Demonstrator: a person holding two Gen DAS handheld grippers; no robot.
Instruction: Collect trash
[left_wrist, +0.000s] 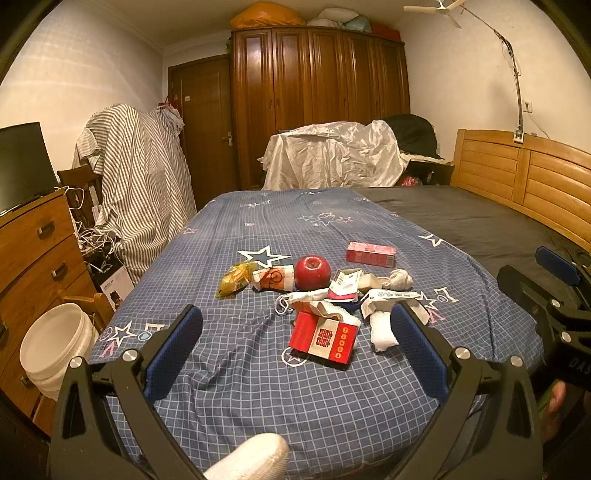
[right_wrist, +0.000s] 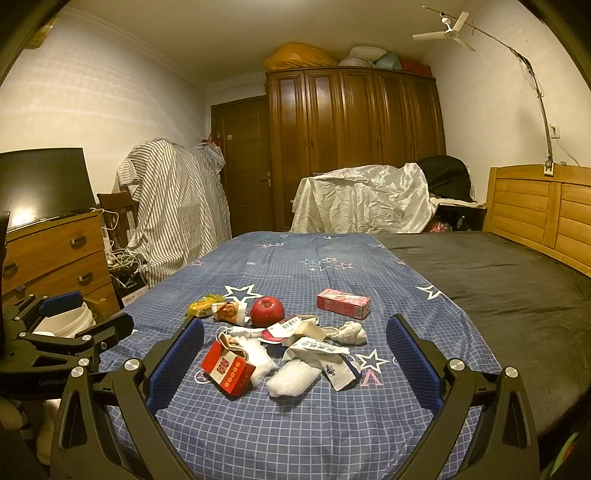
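Both grippers wide open, empty, above the near edge of the bed (left_wrist: 258, 387); trash pile lies straight ahead, mid-bed; red box (right_wrist: 228, 373) nearest, just beyond the right gripper (right_wrist: 295, 363), long axis slanting away to the right; left gripper (left_wrist: 295, 349) similarly close; white bucket (left_wrist: 55, 343) far left on floor.

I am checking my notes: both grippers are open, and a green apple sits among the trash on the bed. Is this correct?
Not quite: the apple is red, as both wrist views show. The rest holds: the left gripper and right gripper are open, and the apple sits among the trash on the bed.
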